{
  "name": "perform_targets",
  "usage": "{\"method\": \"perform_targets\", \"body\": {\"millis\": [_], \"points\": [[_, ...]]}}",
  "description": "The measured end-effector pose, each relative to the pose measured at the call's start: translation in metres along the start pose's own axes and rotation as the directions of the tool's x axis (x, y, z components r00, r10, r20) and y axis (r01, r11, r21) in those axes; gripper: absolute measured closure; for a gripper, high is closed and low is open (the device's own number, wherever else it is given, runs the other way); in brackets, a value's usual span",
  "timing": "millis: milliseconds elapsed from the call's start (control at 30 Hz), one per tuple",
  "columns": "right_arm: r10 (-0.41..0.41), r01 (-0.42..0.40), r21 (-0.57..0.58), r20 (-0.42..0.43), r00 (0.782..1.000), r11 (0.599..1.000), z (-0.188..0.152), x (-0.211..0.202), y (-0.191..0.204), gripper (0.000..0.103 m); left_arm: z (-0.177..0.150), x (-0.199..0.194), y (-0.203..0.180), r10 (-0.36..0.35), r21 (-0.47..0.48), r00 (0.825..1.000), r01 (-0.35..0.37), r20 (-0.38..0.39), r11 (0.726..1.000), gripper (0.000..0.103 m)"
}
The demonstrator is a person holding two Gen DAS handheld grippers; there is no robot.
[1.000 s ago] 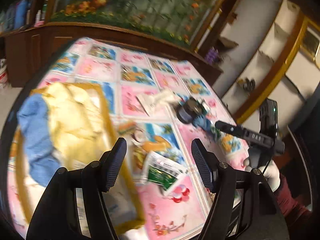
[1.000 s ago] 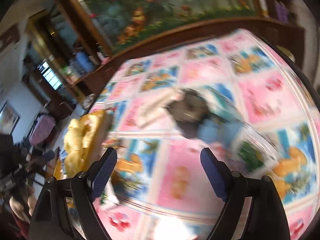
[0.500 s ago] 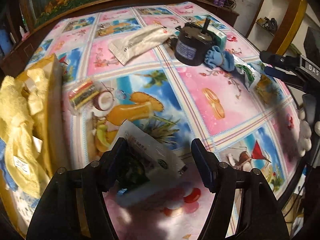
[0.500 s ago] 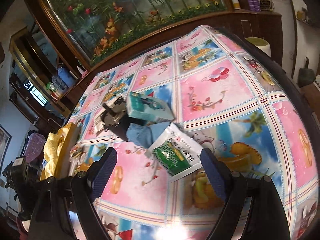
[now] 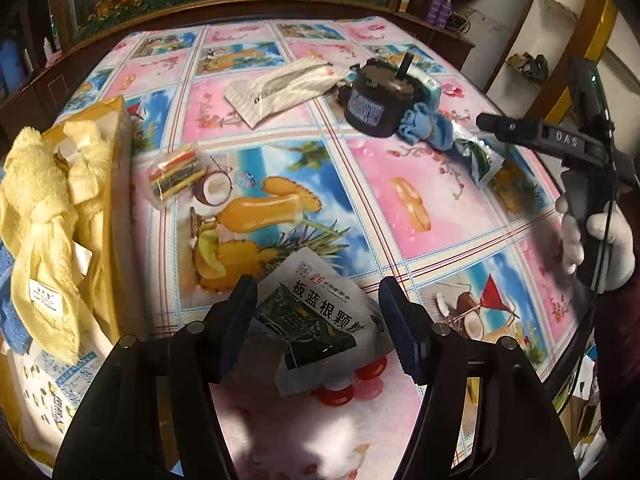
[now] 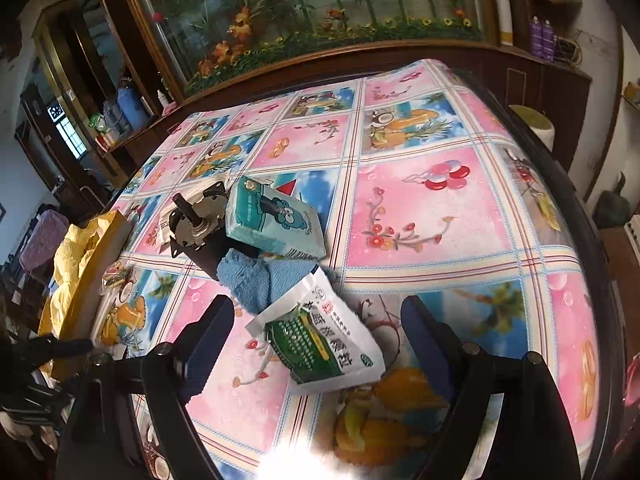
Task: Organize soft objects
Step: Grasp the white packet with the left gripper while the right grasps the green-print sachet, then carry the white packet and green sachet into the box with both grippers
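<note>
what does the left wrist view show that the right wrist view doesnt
Only the left wrist view: a green-and-white sachet lying between the closing jaws of the left gripper, a white pouch, and a gloved hand holding the right gripper's handle.

Only the right wrist view: a second green sachet between the open right gripper, and most of the teal tissue pack.

Both: the black motor, the blue cloth and the yellow towel.
</note>
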State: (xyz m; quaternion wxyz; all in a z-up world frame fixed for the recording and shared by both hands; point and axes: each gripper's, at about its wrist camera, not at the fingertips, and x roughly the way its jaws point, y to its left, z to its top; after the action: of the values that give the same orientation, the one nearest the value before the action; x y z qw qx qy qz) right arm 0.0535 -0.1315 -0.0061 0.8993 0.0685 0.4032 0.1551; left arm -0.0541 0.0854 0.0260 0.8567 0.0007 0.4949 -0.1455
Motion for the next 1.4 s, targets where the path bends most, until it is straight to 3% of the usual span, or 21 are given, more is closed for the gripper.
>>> {"method": "perform_targets", "body": {"millis": [100, 167, 233, 300, 333, 500, 700, 867, 900, 967, 1033, 1133, 1167, 1200, 1400], "points": [[0.085, -0.081, 0.117, -0.031, 0.996, 0.99, 0.008, 0.013, -0.02, 0.017, -0.001, 0.013, -0.012, -0.003, 0.036, 1.0, 0.004, -0.004, 0.999, 0.04], [0.137, -0.125, 0.165, -0.065, 0.988, 0.978, 0.007, 0.021, -0.025, 0.017, -0.002, 0.013, -0.025, -0.069, 0.08, 0.997, 0.07, -0.016, 0.994, 0.04], [0.239, -0.216, 0.185, -0.114, 0.964, 0.959, 0.001, 0.025, -0.021, 0.017, -0.002, 0.006, -0.033, -0.14, 0.102, 0.99, 0.14, -0.007, 0.985, 0.04], [0.35, -0.316, 0.206, -0.154, 0.924, 0.926, -0.007, 0.024, -0.014, 0.018, -0.002, -0.006, -0.034, -0.152, 0.108, 0.988, 0.149, 0.022, 0.983, 0.04], [0.355, -0.323, 0.2, -0.155, 0.922, 0.925, -0.009, 0.02, -0.011, 0.018, -0.002, -0.011, -0.032, -0.164, 0.101, 0.986, 0.16, 0.035, 0.982, 0.04], [0.153, -0.151, 0.02, -0.14, 0.978, 0.988, -0.011, 0.006, 0.014, 0.017, -0.014, -0.033, -0.016, -0.15, 0.084, 0.985, 0.143, 0.085, 0.986, 0.039], [0.019, -0.028, -0.049, -0.175, 0.984, 0.998, -0.023, 0.023, 0.037, 0.017, -0.036, -0.022, -0.012, -0.024, 0.12, 0.998, 0.018, 0.051, 0.993, 0.039], [-0.076, 0.063, -0.087, -0.148, 0.986, 0.994, -0.028, 0.027, 0.047, 0.018, -0.035, -0.014, -0.021, 0.134, 0.173, 0.987, -0.147, 0.085, 0.974, 0.039], [-0.085, 0.071, -0.097, -0.145, 0.986, 0.993, -0.028, 0.027, 0.048, 0.023, -0.036, -0.015, -0.019, 0.142, 0.172, 0.985, -0.157, 0.095, 0.972, 0.039], [-0.093, 0.078, -0.114, -0.132, 0.987, 0.99, -0.029, 0.026, 0.05, 0.044, -0.035, -0.011, -0.012, 0.206, 0.15, 0.975, -0.217, 0.083, 0.965, 0.039], [-0.064, 0.051, -0.102, -0.134, 0.989, 0.994, -0.029, 0.024, 0.05, 0.049, -0.034, -0.005, -0.005, 0.238, 0.128, 0.969, -0.245, 0.068, 0.961, 0.039], [-0.033, 0.023, -0.079, -0.127, 0.991, 0.997, -0.032, 0.022, 0.049, 0.05, -0.033, -0.003, -0.008, 0.201, 0.132, 0.977, -0.209, 0.07, 0.969, 0.041], [-0.019, 0.01, -0.072, -0.126, 0.992, 0.997, -0.033, 0.021, 0.048, 0.05, -0.031, -0.003, -0.009, 0.192, 0.134, 0.978, -0.201, 0.081, 0.97, 0.051], [-0.007, -0.001, -0.064, -0.126, 0.992, 0.998, -0.035, 0.019, 0.048, 0.05, -0.031, -0.003, -0.01, 0.166, 0.143, 0.983, -0.177, 0.083, 0.974, 0.071], [0.073, -0.073, 0.006, -0.118, 0.99, 0.997, -0.047, -0.001, 0.037, 0.05, -0.028, -0.021, -0.019, 0.039, 0.136, 0.991, -0.057, 0.131, 0.989, 0.084]]}}
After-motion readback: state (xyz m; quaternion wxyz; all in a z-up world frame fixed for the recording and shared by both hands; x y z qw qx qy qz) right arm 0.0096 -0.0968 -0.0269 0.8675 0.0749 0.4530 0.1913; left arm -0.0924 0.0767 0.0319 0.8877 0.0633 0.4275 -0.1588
